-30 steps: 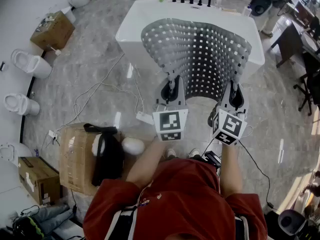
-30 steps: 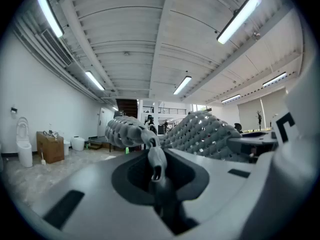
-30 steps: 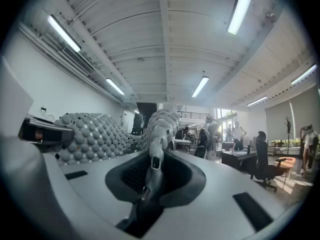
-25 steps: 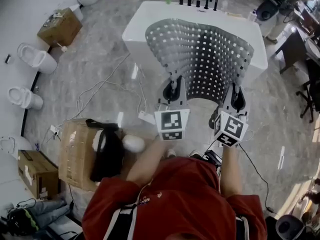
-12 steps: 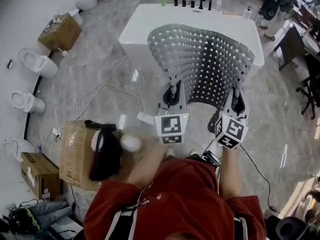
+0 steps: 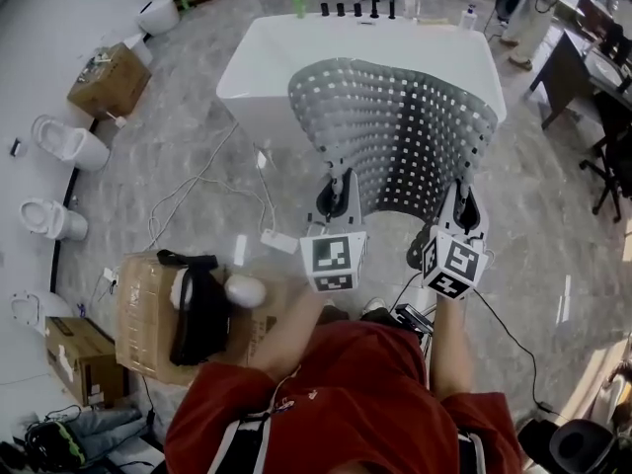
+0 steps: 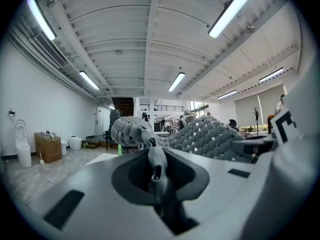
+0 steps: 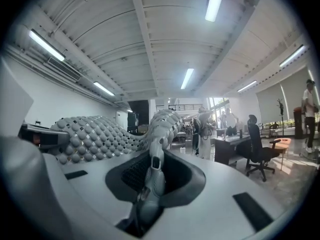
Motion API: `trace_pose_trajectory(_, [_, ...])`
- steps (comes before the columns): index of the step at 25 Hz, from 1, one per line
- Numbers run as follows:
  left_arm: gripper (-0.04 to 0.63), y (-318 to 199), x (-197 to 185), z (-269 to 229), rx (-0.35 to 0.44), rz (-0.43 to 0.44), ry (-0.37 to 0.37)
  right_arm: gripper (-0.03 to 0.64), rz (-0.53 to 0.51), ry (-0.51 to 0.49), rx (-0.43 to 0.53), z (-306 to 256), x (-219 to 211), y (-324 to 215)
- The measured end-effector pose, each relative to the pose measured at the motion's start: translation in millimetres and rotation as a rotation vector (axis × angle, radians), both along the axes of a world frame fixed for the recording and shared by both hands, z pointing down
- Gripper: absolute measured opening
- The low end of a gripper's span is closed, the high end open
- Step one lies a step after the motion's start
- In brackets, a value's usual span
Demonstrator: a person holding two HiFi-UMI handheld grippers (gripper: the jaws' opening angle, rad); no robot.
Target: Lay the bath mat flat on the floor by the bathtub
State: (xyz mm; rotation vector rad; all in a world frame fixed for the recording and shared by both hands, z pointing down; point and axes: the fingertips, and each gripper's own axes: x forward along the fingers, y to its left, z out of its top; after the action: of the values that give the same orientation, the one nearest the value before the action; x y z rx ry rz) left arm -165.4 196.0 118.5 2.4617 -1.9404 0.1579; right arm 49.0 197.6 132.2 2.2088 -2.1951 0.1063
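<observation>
We hold the grey perforated rubber bath mat [image 6: 395, 136] aloft, in front of the white bathtub [image 6: 259, 57]; the left gripper [image 6: 337, 191] pinches its near left corner, the right gripper [image 6: 461, 203] its near right corner; we should lower both evenly, far edge meeting the marble floor [image 6: 188, 156] first, mat taut.

We are looking at a brown box [image 6: 148, 314] on the left, with a black bag [image 6: 197, 314] lying on top of it. Two white toilets [image 6: 64, 141] are standing by the wall. White cables [image 6: 197, 191] are curling about near them. A green bottle [image 6: 297, 0] is standing far off.
</observation>
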Motion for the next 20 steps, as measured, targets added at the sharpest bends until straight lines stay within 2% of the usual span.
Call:
trace_pose_trajectory(9, [0.055,-12.8,44.9,9.8,-0.013,0.045,-0.002,0.067,0.037,0.008,-0.023,11.0,51.3,-1.2])
trace_pose_trajectory(15, [0.055,-38.6,64.5,4.0,-0.005,0.096,0.007,0.067,0.051,0.029,-0.022,5.2,64.1,-21.7])
trace_pose_trajectory(20, [0.054,-70.2,66.5,0.1,-0.007,0.135,0.024,0.067,0.073,0.053,-0.023,-0.9,63.6,-45.1])
